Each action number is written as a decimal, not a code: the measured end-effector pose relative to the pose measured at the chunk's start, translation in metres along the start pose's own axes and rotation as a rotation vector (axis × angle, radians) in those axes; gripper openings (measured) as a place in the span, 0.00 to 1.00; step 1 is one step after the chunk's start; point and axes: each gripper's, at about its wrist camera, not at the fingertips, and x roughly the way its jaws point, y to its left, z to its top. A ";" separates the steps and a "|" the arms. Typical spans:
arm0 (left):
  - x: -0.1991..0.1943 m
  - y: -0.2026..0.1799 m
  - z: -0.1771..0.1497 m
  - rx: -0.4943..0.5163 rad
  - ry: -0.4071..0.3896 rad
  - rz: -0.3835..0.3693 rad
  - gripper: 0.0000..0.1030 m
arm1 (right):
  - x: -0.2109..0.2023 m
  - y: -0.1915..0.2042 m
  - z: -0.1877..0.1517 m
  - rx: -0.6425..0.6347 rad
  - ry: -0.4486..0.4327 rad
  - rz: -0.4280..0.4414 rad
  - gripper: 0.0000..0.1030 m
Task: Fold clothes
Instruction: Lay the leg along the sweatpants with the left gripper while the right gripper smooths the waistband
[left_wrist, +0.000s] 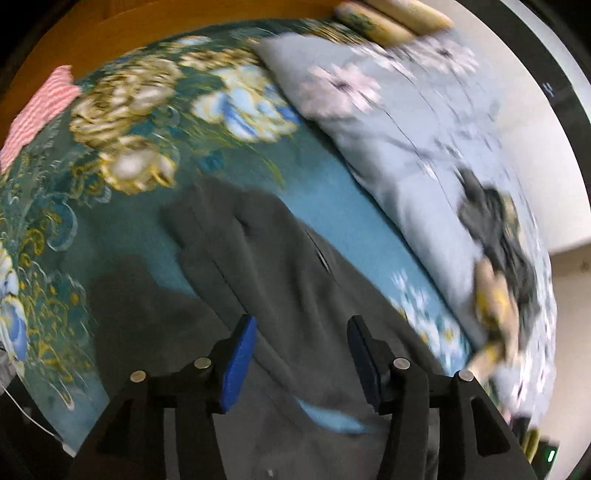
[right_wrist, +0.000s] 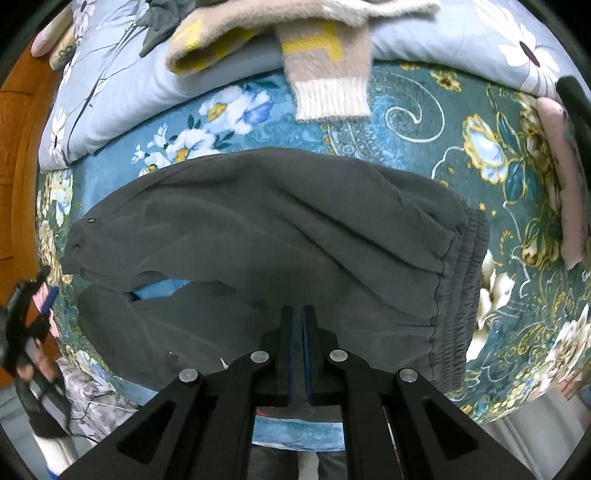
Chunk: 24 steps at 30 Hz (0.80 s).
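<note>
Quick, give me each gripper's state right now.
Left gripper: open, holding nothing, above the grey trousers.
Right gripper: jaws shut at the trousers' near edge; whether cloth is pinched cannot be told.

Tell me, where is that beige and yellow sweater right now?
In the right wrist view the sweater lies at the top, on the grey floral quilt, its cuff hanging onto the teal bedspread beyond the dark trousers.

Our left claw (left_wrist: 301, 354) hangs spread wide over dark grey trousers (left_wrist: 280, 280) lying on the floral teal bedspread (left_wrist: 140, 122), beside a pale flowered quilt (left_wrist: 406, 122).
</note>
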 end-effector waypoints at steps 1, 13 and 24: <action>0.002 -0.003 -0.009 0.001 0.014 -0.007 0.54 | 0.000 -0.003 0.000 0.001 -0.002 0.010 0.12; 0.034 -0.002 -0.060 -0.230 0.122 -0.177 0.54 | -0.020 -0.121 0.019 0.175 -0.127 0.124 0.35; 0.057 -0.046 -0.088 -0.221 0.184 -0.160 0.54 | 0.008 -0.182 0.020 0.314 -0.142 0.300 0.39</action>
